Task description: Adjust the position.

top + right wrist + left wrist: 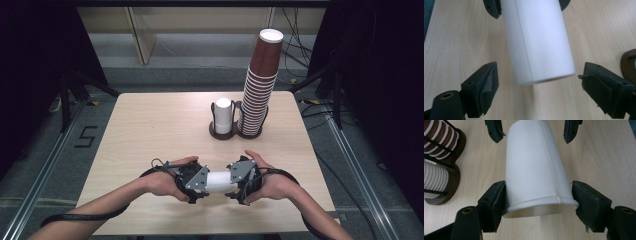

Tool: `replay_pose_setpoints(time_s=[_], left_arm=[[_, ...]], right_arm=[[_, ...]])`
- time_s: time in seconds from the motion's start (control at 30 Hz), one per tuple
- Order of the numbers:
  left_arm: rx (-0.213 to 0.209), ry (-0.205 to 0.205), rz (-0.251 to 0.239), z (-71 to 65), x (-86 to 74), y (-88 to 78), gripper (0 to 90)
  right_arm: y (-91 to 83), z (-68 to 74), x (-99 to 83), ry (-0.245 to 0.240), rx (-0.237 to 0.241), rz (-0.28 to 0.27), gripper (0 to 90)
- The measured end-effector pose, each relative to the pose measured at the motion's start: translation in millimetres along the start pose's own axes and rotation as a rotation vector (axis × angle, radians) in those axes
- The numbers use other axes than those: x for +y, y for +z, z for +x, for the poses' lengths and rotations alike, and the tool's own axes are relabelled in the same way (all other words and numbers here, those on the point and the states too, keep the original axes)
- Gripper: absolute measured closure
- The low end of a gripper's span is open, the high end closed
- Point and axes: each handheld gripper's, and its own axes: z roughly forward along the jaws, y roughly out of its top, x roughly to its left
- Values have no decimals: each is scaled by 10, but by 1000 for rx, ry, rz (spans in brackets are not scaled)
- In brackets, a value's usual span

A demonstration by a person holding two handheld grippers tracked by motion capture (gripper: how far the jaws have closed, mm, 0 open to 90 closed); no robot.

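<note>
White cup (220, 181) lying sideways above table (150, 130), near front edge, between both hands. Left gripper (537, 203) level, fingers clamped on cup's rim end. Right gripper (537, 80) level, fingers open, flanking cup's base without touching.

The high view looks forward and down from above the person's near edge of the table (150, 125), taking in the whole top and the floor beyond. The left gripper view rides close behind its own jaws, facing right along the white cup (536, 167) — very near, with the wood just below. The right gripper view faces the opposite way, left along the same white cup. All three share that cup; the left gripper view and the high view also share the cup holder (235, 131) at the far side.
</note>
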Motion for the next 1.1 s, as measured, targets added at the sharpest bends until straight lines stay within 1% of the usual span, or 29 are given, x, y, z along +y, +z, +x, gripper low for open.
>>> replay_pose_setpoints(time_s=[0.03,0.07,0.1,0.13,0.17,0.2,0.23,0.27,0.3,0.33,0.37,0.4,0.43,0.47,0.5,0.57,0.6,0.67,0.73,0.77,0.83,0.87,0.9,0.93,0.97,1.0,1.03,1.07,1.1], left_arm=[[-3,1,-2,-5,8,3,291],[-7,3,-2,-8,16,6,291],[-8,7,1,-7,25,7,291],[-9,9,3,-8,31,10,291],[-13,12,7,-8,42,17,290],[-13,15,10,-9,49,20,291],[-13,15,10,-9,49,20,290],[-15,21,10,-10,59,24,290],[-16,22,8,-13,65,27,290],[-17,25,8,-17,76,29,291],[-19,29,9,-17,83,29,291],[-17,35,10,-16,95,31,290],[-17,35,10,-16,95,31,290],[-17,37,13,-15,98,32,291],[-19,38,15,-13,99,31,291],[-21,40,16,-16,100,35,290],[-24,43,18,-20,104,38,290],[-30,43,19,-26,108,44,290],[-30,43,20,-30,110,49,290],[-33,40,21,-30,112,53,290],[-32,41,24,-27,115,59,289],[-31,39,24,-22,116,62,284],[-33,32,22,-21,115,64,284],[-39,23,21,-17,115,66,254],[-42,18,20,-15,115,67,254],[-47,0,13,-9,113,67,237],[-51,-19,9,1,110,66,193],[-45,-36,1,15,96,60,129],[-45,-36,1,15,96,60,113]], right_arm=[[16,-7,8,-26,-2,3,149],[28,4,16,-21,5,7,149],[39,39,31,5,25,15,151],[39,39,31,5,25,15,151],[27,112,47,83,28,49,155],[45,86,55,41,32,34,157],[45,86,55,41,32,34,157],[75,47,81,-33,40,13,167],[75,47,81,-33,40,13,167],[90,49,95,-49,60,22,185],[90,49,95,-49,60,22,185],[92,45,102,-62,38,28,216],[92,45,102,-62,38,28,216],[101,49,106,-77,50,30,245],[101,49,106,-77,50,30,245],[100,44,103,-93,33,42,256],[101,42,99,-99,32,45,268],[110,56,94,-87,46,31,291],[105,62,91,-78,48,41,300],[115,57,90,-91,52,37,310],[119,56,85,-94,44,41,335],[128,35,83,-123,36,43,340],[128,35,83,-123,36,43,340],[122,46,74,-101,50,34,337],[122,46,74,-101,50,34,337],[123,43,72,-107,52,29,335],[121,42,66,-111,50,18,335],[120,10,54,-143,41,1,337],[120,10,54,-143,41,1,337]])
